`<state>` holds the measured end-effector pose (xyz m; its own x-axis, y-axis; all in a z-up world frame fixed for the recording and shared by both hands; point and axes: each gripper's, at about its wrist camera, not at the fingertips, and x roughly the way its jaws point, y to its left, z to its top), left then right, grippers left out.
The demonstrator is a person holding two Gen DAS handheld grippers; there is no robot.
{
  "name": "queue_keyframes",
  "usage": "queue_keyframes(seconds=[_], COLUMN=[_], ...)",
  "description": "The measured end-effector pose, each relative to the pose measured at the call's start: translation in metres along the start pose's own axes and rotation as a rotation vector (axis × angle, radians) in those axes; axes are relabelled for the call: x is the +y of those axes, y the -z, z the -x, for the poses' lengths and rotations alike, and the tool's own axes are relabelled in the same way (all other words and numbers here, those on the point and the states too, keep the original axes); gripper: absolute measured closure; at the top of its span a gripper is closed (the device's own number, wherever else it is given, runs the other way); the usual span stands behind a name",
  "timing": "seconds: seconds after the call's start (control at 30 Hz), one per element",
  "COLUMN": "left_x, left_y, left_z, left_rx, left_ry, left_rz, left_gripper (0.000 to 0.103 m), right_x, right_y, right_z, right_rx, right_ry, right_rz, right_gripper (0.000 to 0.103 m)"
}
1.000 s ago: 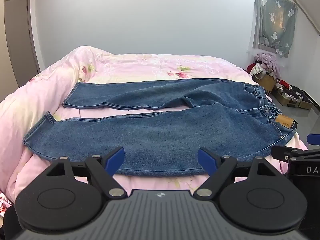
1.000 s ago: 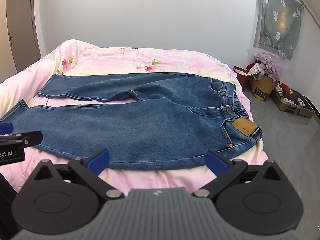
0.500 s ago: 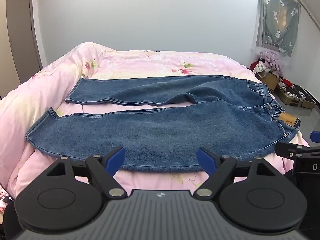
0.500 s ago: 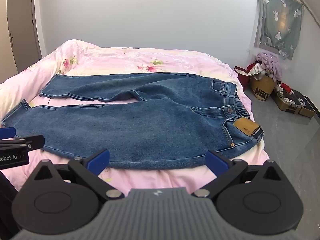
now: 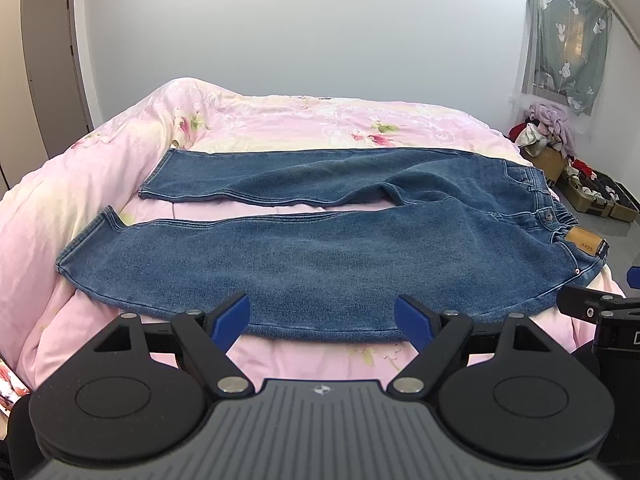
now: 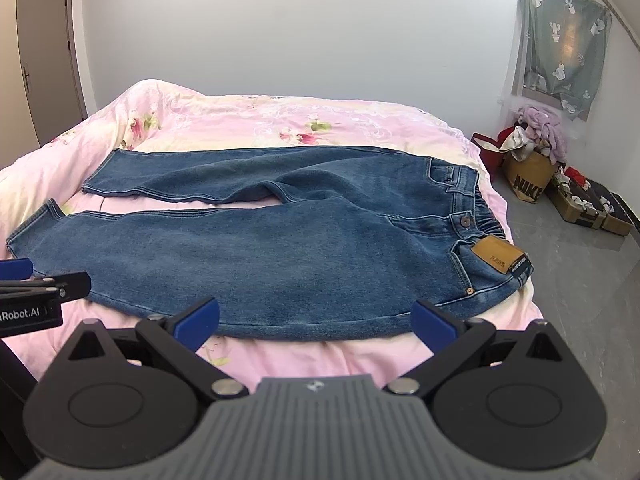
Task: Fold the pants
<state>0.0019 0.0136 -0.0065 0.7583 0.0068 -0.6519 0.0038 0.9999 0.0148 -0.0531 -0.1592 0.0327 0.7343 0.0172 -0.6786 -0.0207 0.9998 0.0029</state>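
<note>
Left wrist view. My left gripper point(image 5: 322, 316) hangs at the near edge of the bed point(image 5: 280, 120), its blue-tipped fingers point(image 5: 232, 314) spread wide and grasping nothing. The jeans point(image 5: 320, 256) lie flat and unfolded on the pink floral quilt point(image 5: 100, 152), the waistband to the right with a tan leather patch point(image 5: 585, 241), the two legs running leftward with a narrow strip of quilt showing between them. The near leg's lower hem edge lies just beyond my fingertips; I cannot tell whether they touch it. Part of my right gripper point(image 5: 600, 312) shows at the right margin. A grey door point(image 5: 52, 68) stands at far left; a green curtain point(image 5: 568, 36) hangs at upper right above a heap of clothes and boxes point(image 5: 548, 140).

Right wrist view. My right gripper point(image 6: 316, 320) sits likewise at the near bed edge, jaws released and empty, opposite the hip portion of the jeans point(image 6: 260, 248). The patch point(image 6: 494, 258) and waistband button point(image 6: 465, 220) lie to the right of centre. A cardboard box point(image 6: 528, 178) stands on the grey floor point(image 6: 580, 300). The left gripper's side point(image 6: 40, 296) appears at the left margin.
</note>
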Motion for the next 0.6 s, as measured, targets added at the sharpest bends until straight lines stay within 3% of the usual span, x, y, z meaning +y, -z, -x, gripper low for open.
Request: queue_keyframes(seconds=[0.6], left_x=[-0.0009], left_y=[0.0024], left_z=[-0.0005], left_rx=[0.007], left_ry=[-0.005], left_rz=[0.004], left_gripper=[0.007], right_x=[0.0001], right_y=[-0.0029], right_z=[0.0019], right_rx=[-0.006], right_ry=[0.004], right_rz=[0.007], right_gripper=[0.005])
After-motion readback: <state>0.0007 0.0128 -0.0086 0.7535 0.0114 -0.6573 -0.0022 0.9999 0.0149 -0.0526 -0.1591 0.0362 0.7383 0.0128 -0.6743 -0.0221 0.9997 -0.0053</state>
